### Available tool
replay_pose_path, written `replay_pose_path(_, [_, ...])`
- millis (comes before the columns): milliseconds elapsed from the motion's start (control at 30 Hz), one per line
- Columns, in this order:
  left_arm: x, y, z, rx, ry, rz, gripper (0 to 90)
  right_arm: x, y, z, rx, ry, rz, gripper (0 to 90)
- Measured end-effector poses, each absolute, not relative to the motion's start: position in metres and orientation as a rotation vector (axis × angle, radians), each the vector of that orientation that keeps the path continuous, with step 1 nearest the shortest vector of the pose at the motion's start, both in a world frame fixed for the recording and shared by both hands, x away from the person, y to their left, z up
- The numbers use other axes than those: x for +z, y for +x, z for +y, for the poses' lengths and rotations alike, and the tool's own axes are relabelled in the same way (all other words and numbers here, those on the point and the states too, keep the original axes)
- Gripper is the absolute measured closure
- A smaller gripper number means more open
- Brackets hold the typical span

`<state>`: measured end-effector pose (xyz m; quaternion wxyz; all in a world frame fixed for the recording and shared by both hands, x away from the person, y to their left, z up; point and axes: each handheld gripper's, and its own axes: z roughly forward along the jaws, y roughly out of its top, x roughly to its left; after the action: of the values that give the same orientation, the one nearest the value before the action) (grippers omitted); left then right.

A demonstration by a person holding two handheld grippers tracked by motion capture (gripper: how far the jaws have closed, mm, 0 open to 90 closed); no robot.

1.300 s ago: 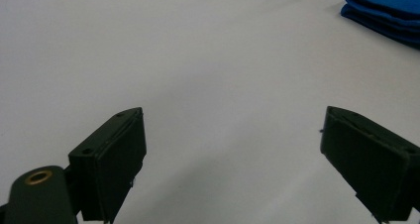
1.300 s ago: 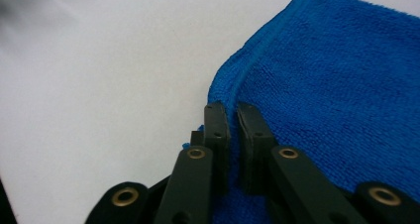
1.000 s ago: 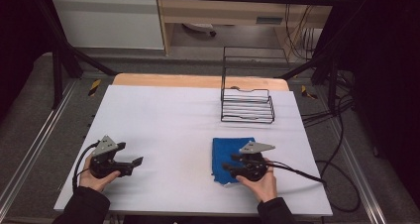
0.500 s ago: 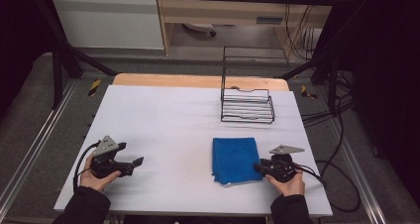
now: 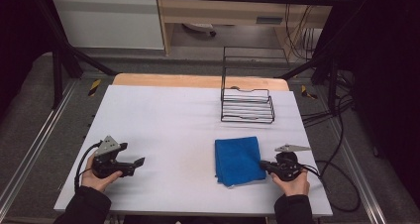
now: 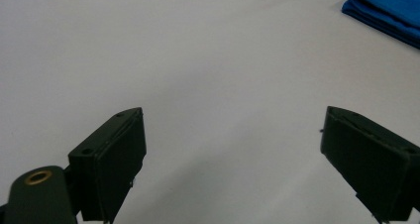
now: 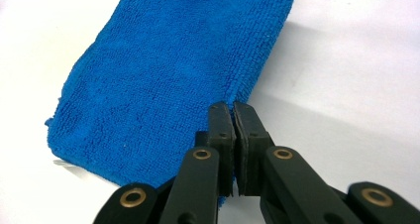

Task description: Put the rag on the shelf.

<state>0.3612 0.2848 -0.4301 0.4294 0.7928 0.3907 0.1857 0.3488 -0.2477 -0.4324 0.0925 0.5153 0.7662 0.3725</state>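
Right gripper view has the right hand-held gripper (image 7: 233,107) with its jaws just closed flat together at the near long edge of the blue cloth (image 7: 168,80); whether a thin fold of that edge is pinched between them I cannot tell, and the pads look clenched on themselves. In the high view this hand-held gripper (image 5: 265,167) sits at 3 o'clock of the cloth (image 5: 236,159), touching its right edge. The left hand-held gripper (image 6: 233,149) stands released, jaws wide apart over bare table, the cloth far off at its 1 o'clock; in the high view it (image 5: 138,162) rests well apart from the cloth, toward 9 o'clock.

By my reading the cloth already lies folded into a neat rectangle of at least 2 layers, flat on the table (image 5: 163,120); what remains may be a further fold, or a lift to the black wire rack (image 5: 246,105) at 12 o'clock of it.

White sheeting covers the table, with a wooden edge at the far side. Around it are grey floor, dark frame tubes, cables at the right and a white cabinet beyond.
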Motion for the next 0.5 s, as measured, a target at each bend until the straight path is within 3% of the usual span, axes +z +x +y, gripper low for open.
replay_pose_path(200, [-0.429, 0.36, 0.283, 0.462, 1.982, 0.976, 10.2, -0.437, 0.35, -0.247, 1.064, 1.51, 2.3, 81.3])
replay_pose_path(500, [-0.428, 0.36, 0.275, 0.449, 2.001, 0.959, 7.2, -0.435, 0.356, -0.258, 1.233, 1.326, 2.219, 41.0])
